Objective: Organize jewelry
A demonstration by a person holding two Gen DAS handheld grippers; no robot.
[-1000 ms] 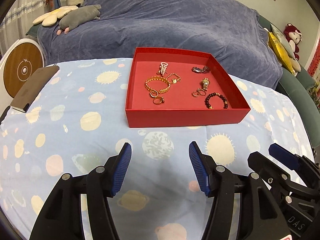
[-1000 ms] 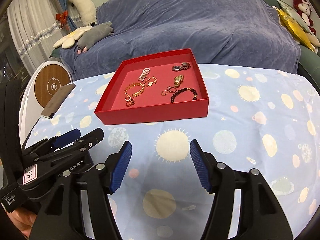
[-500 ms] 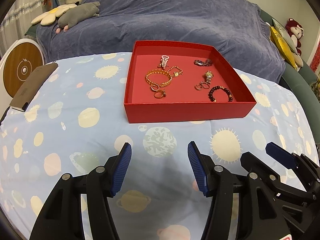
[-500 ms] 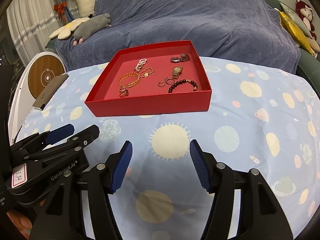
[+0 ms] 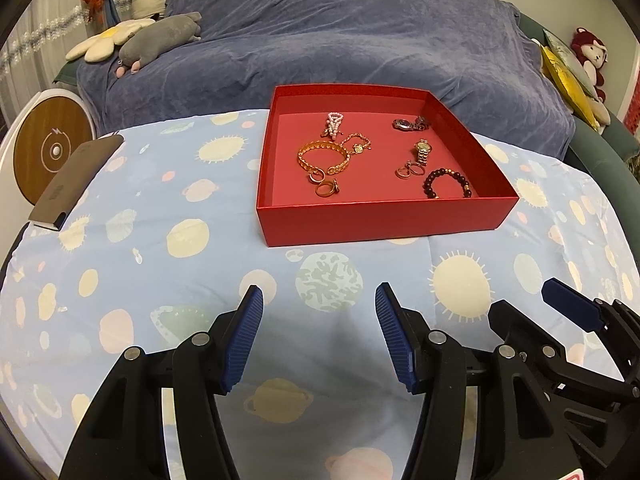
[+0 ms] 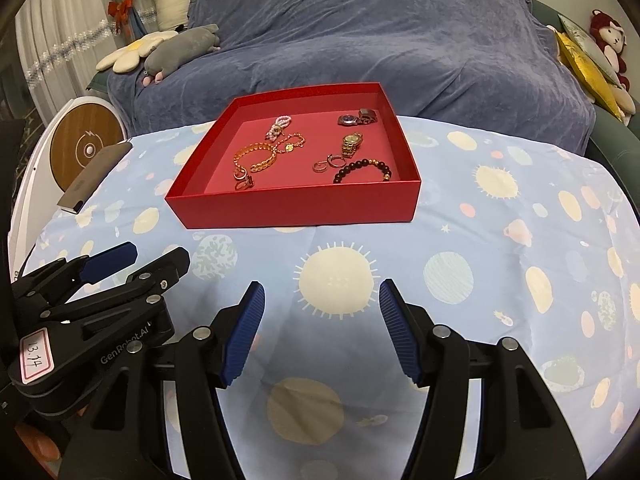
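Fingers (image 5: 248, 336) on both grippers, left gripper (image 5: 318, 338) and right gripper (image 6: 320, 334), are wide apart and hold nothing. One red box (image 5: 384, 218) sits on the worktop (image 5: 160, 264) beyond them. Inside lie one gold bracelet (image 5: 322, 156), one bead bracelet (image 5: 446, 182), two watches, some rings. One phone (image 5: 76, 182) lies left of the box.

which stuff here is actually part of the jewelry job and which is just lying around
Job: red box, gold bracelet, dark bead bracelet, gold watch, rings, pink bead piece.
Lying about: grey case, plush toys, yellow cushion.
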